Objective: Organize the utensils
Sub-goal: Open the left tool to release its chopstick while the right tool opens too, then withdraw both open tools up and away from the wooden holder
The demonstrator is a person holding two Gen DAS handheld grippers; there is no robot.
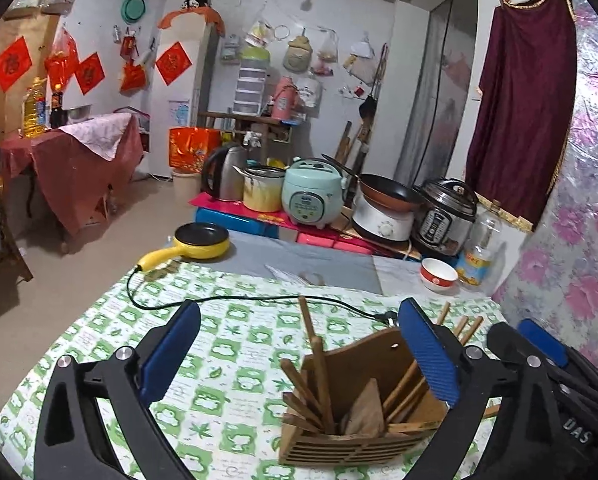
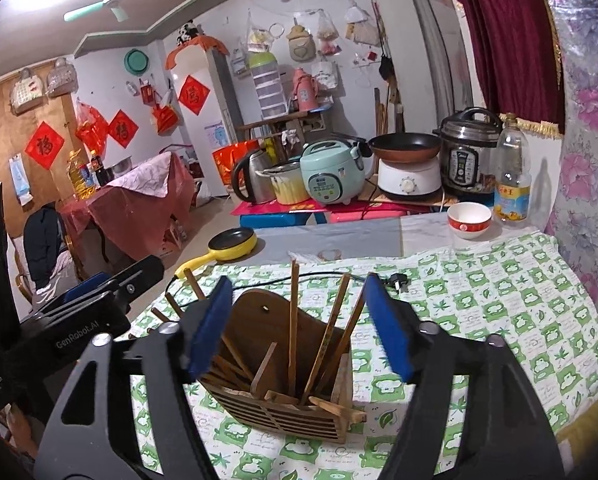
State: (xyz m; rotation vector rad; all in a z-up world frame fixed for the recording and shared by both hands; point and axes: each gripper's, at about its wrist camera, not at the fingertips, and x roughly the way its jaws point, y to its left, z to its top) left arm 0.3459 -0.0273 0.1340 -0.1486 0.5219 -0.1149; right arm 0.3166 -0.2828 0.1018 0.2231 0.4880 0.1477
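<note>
A brown wooden chopstick holder (image 1: 351, 408) stands on the green-checked tablecloth (image 1: 235, 360), with several wooden chopsticks (image 1: 319, 364) leaning in it. My left gripper (image 1: 299, 348) is open and empty, its right pad in front of the holder. In the right wrist view the holder (image 2: 283, 364) sits between the open, empty fingers of my right gripper (image 2: 299, 324), with the chopsticks (image 2: 295, 320) pointing up. The right gripper's body shows at the right edge of the left wrist view (image 1: 539, 360); the left gripper shows at the left of the right wrist view (image 2: 79, 320).
A yellow electric pan (image 1: 199, 242) with a black cord (image 1: 259, 300) and plug lies at the table's far left. A red-white bowl (image 2: 469, 219) and an oil bottle (image 2: 511, 184) stand at the far right by the floral wall. Cookers (image 1: 311, 196) sit on a low stand beyond.
</note>
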